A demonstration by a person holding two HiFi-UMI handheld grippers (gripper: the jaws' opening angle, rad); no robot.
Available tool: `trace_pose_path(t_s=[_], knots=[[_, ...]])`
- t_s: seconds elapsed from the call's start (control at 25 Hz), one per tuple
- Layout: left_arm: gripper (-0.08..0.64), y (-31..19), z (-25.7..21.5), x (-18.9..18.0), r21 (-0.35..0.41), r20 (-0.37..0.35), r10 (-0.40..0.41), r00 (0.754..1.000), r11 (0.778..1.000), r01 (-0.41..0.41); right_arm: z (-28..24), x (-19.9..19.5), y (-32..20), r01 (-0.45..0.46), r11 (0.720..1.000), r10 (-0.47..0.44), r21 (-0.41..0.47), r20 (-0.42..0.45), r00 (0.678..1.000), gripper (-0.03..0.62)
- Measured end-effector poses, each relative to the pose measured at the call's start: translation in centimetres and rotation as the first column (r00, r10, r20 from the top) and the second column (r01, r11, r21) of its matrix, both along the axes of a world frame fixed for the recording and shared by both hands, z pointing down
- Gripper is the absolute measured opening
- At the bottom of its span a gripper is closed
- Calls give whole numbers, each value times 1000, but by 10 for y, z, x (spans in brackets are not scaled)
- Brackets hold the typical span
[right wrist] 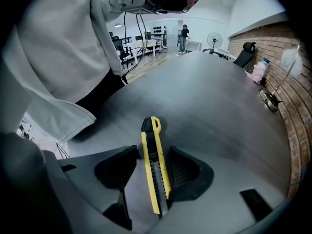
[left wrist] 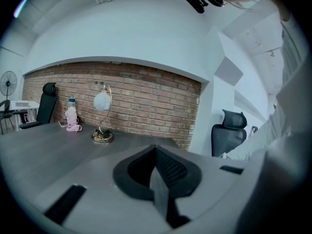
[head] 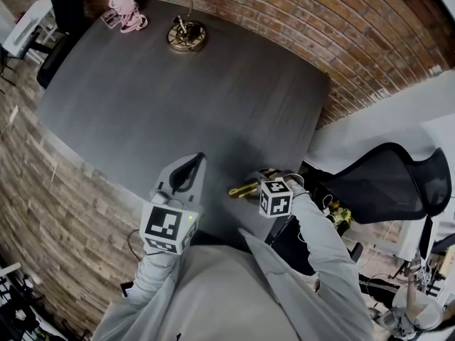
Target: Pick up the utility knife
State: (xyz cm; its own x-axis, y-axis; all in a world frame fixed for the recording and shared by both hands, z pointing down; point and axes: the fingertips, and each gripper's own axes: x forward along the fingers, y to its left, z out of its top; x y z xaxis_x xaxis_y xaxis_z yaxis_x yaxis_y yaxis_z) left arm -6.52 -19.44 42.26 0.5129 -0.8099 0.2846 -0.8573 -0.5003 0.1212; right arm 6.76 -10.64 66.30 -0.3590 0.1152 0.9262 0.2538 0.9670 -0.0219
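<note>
The right gripper [right wrist: 152, 152] has its fingers closed on the utility knife [right wrist: 155, 179]. The knife is yellow and black and lies lengthwise between them, its front end jutting out past the fingertips over the dark grey surface [head: 178, 105]. The left gripper [left wrist: 156, 152] has its fingers pressed together with nothing between them (the two pads meet in one seam).

In the head view both grippers sit at the near edge of the surface, close to the person's body, with the left one a little way from the right. A wide bare stretch of surface lies ahead of them. At the far edge, against the brick wall [head: 298, 27], stand a lamp [head: 186, 35] with a round brass base and a pink bottle [head: 126, 9]. These are near each other and well apart from the knife. Past the surface's right edge stands a black office chair [head: 387, 183].
</note>
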Motion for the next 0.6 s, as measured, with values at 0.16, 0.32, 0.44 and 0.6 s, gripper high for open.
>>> trace_pose_path(t_s=[0.16,0.32,0.44,0.6], knots=[[18,-2,-1,-1,0,-6,-1,1000,1000,1,0,0,0,5,1000,-5,8,0,1000,146],[18,-5,-4,-3,7,-7,0,1000,1000,0,0,0,0,9,1000,-9,6,-9,1000,134],[18,-5,-5,-3,11,-8,0,1000,1000,0,0,0,-1,8,1000,-8,11,-12,1000,130],[18,-6,-6,-6,16,-8,0,1000,1000,0,-1,0,-2,0,1000,0,23,-13,1000,129]])
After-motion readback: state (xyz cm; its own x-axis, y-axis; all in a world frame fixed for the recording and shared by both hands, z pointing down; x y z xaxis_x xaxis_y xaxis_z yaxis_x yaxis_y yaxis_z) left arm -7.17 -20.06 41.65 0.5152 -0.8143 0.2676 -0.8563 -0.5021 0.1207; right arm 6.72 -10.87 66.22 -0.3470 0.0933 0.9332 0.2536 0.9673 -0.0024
